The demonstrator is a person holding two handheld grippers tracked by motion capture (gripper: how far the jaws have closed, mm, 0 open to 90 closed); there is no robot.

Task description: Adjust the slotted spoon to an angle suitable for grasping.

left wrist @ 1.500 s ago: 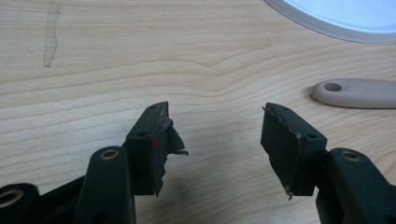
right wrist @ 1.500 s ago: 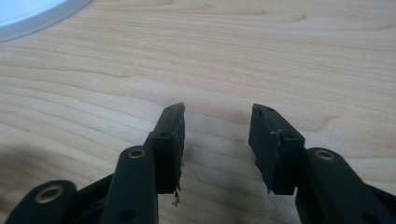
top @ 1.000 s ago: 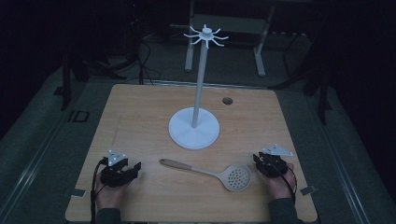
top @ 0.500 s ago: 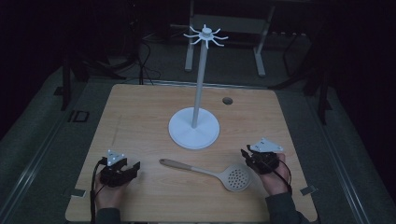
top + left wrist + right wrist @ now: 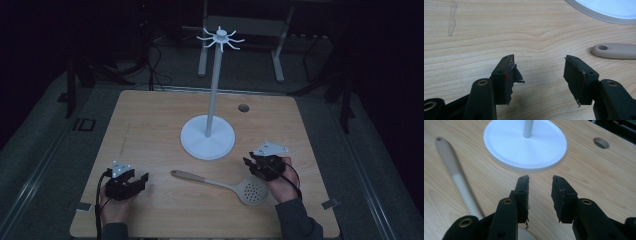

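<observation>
the left gripper (image 5: 136, 181) sits low near the table's (image 5: 150, 125) front left corner, just as it did a second ago. its jaws stand wide apart with nothing but bare wood between them, and the left gripper view has the holed tip of the handle off to one side, well clear of the pads.

moving along the front edge, the slotted spoon (image 5: 222, 184) lies flat. its beige handle end points toward the left gripper and its perforated bowl rests toward the front right. it has not shifted in the last second. behind it, at the middle of the table, the white hook stand (image 5: 208, 137) rises from its round base to a ring of hooks, all bare.

the change is on the right. the right gripper (image 5: 253, 164) was at the front right edge beside the spoon's bowl a second ago, and it has since come inward and up to hover just beyond the bowl, near the stand's base. its jaws have just been opening and now stand partly apart, holding nothing. in the right gripper view the spoon handle (image 5: 456, 177) runs past them at one side.

i take this as the run-up to a pick. the spoon is still untouched, and hanging it on a hook looks like the likely aim.
</observation>
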